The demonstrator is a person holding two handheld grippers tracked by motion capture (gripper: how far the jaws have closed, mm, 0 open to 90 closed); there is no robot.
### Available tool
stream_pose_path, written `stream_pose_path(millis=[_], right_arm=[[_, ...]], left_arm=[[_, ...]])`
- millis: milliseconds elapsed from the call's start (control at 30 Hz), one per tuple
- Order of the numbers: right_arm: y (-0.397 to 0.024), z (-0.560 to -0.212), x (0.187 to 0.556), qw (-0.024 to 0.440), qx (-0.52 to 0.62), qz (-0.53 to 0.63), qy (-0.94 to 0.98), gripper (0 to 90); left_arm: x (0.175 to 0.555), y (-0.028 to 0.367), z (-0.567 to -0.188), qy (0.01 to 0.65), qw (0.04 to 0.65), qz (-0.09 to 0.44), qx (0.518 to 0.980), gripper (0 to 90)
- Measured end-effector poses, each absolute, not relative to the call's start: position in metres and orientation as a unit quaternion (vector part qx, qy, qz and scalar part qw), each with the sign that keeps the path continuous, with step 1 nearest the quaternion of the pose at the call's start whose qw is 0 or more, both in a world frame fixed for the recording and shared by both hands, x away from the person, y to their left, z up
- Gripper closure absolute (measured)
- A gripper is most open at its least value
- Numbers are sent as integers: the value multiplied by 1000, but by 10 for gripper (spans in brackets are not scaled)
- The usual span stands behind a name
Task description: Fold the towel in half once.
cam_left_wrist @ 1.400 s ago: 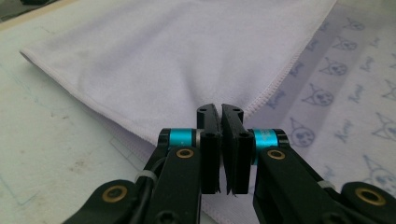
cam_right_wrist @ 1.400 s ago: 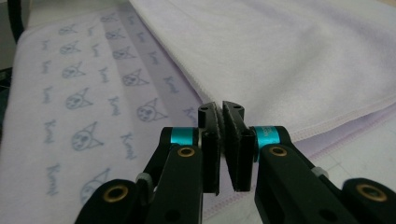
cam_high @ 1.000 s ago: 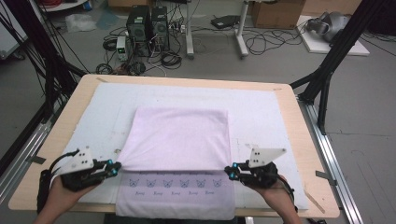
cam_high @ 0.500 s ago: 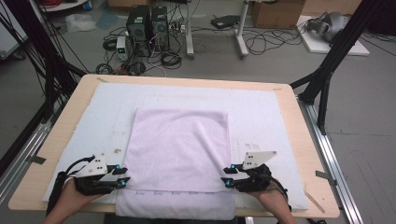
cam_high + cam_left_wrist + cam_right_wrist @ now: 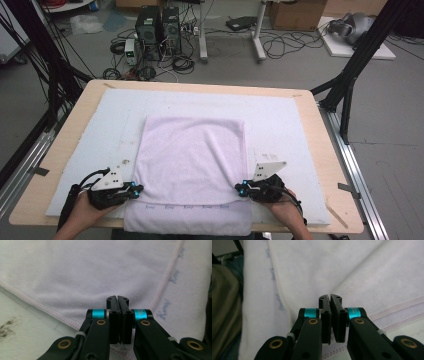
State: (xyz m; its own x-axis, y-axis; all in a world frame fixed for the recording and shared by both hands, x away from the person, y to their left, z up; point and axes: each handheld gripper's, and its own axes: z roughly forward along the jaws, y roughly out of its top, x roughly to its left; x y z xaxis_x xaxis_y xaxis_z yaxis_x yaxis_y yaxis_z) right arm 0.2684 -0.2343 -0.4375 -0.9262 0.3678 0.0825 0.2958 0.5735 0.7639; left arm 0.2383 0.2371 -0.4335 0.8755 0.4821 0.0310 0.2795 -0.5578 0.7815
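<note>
A pale lilac towel [image 5: 192, 160] lies folded on the white mat [image 5: 280, 120], its near end with blue embroidery hanging over the table's front edge. My left gripper [image 5: 135, 190] is at the towel's left side near the front, my right gripper [image 5: 239, 189] at its right side. Both pairs of jaws have just been closing. In the left gripper view the jaws [image 5: 117, 298] are pressed together at the stitched hem of the towel [image 5: 87, 272]. In the right gripper view the jaws [image 5: 330, 297] pinch the towel [image 5: 324, 267], and a crease runs out from their tip.
The wooden table [image 5: 320, 150] has metal rails along both sides. Black frame poles [image 5: 350, 75] stand at the left and right corners. On the floor beyond are computer towers [image 5: 160, 25], cables and a cardboard box [image 5: 295, 12].
Both grippers have sunk onto the towel's side edges and drawn slightly toward the table's front. The towel has barely shifted.
</note>
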Motion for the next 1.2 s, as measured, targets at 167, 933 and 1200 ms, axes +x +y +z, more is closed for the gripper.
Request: stream_pose_path(millis=[167,933,1200], right_arm=[[-239,-419,260,49,176,442,879,873],[-239,-410,265,28,163,462,871,621],[-244,-410,333,66,219,439,869,544]], left_arm=[[222,245,-406,206,440,141,863,881],[229,251,-411,204,452,123,860,593],[302,240,-413,253,446,143,846,582]])
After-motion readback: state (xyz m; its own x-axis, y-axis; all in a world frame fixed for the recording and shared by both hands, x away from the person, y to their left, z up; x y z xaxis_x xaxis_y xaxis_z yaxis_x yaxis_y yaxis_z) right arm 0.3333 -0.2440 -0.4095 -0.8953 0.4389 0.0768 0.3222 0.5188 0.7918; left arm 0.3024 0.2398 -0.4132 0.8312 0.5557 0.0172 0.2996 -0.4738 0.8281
